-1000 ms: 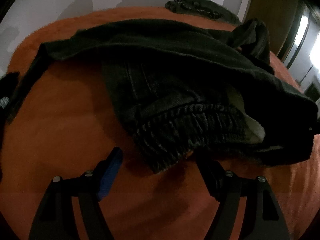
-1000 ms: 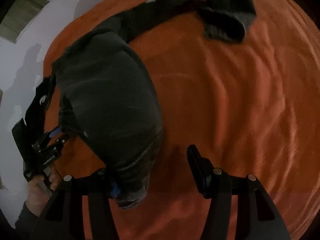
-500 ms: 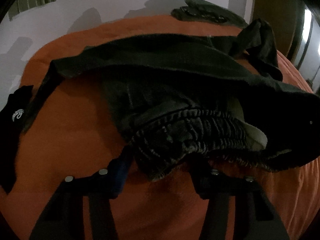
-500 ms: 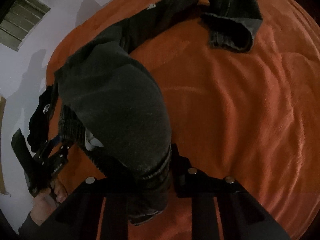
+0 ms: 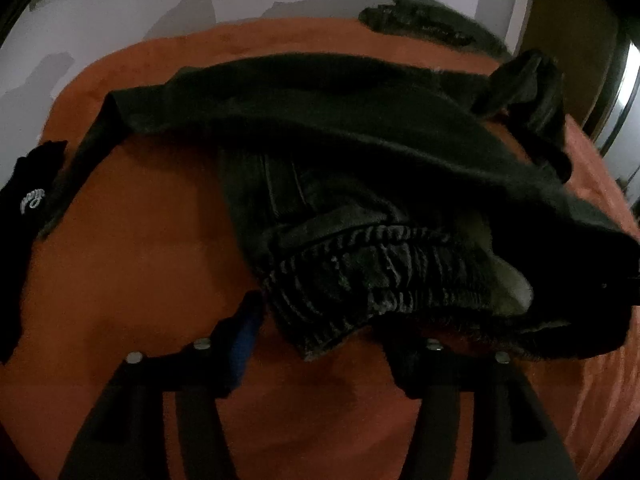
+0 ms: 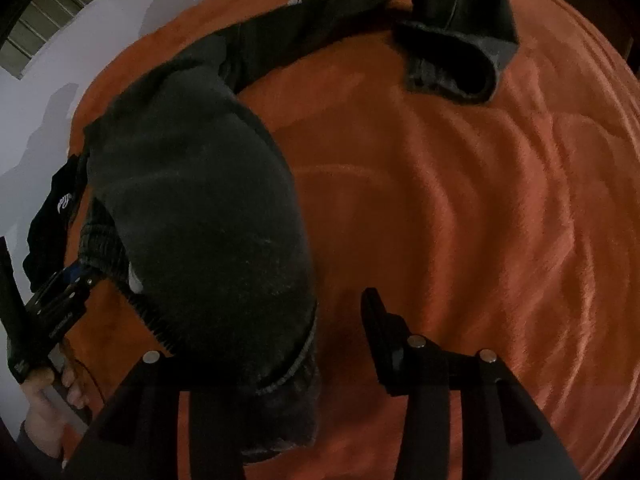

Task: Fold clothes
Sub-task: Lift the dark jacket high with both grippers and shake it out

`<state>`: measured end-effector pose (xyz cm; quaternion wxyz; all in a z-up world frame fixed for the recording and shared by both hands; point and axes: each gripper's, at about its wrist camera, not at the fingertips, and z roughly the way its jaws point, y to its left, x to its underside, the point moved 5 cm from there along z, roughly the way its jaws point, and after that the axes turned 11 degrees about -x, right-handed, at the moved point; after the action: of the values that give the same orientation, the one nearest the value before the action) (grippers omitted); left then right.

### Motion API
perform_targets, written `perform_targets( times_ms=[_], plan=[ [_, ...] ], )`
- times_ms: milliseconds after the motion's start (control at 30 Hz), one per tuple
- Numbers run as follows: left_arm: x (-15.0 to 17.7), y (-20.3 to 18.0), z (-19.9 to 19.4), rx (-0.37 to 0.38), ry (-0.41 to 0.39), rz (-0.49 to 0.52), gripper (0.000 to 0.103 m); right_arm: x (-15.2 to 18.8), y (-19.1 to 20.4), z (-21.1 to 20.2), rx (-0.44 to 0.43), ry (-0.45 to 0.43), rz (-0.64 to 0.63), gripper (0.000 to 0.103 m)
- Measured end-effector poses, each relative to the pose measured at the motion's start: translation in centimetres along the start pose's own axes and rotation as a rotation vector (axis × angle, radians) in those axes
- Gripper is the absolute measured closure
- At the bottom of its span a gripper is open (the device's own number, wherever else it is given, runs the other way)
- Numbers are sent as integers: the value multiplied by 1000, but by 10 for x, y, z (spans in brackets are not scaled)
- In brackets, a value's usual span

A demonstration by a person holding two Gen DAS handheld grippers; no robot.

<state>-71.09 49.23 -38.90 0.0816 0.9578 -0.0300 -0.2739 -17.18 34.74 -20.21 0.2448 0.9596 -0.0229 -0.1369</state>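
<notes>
On the orange blanket (image 6: 460, 200) dark jeans (image 5: 360, 184) lie bunched; both grippers have just been opening. The left gripper (image 5: 332, 332) and right gripper (image 6: 320, 328) stand parted, gripping nothing, at the elastic waistband (image 5: 372, 272). Judging so, a fold was just released; next, grasp the legs.

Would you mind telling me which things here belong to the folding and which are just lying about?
In the job: dark trousers, left gripper, right gripper.
Lying about: black garment with white lettering, dark clothes at the far edge, orange blanket.
</notes>
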Motion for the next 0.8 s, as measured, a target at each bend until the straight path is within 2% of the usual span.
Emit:
perform_targets(
  times_ms=[167,233,267,367,467,533,633,733,800],
  plan=[
    [2,-8,3,3,10,-13,37,-2,10,7,-48,3,0,62],
    [0,-11,4,0,17,-18,38,-4,11,11,-79,10,8,75],
    [-1,-13,5,-1,22,-14,48,-5,11,12,-82,5,16,77],
    [-8,-13,-2,1,22,-32,61,-14,11,8,-74,-50,45,85],
    [-43,0,-23,69,6,-98,66,-40,16,-12,-54,-150,64,89],
    [-87,19,-49,93,-49,-165,73,-73,29,-34,-41,-232,35,92],
    [-184,59,-98,42,-175,-232,78,-157,73,-86,-62,-370,-68,95],
    [-287,103,-158,-7,-298,-311,83,-257,130,-153,-99,-511,-69,95],
    [-347,123,-220,-34,-404,-366,89,-313,172,-225,-108,-635,-104,95]
  ],
)
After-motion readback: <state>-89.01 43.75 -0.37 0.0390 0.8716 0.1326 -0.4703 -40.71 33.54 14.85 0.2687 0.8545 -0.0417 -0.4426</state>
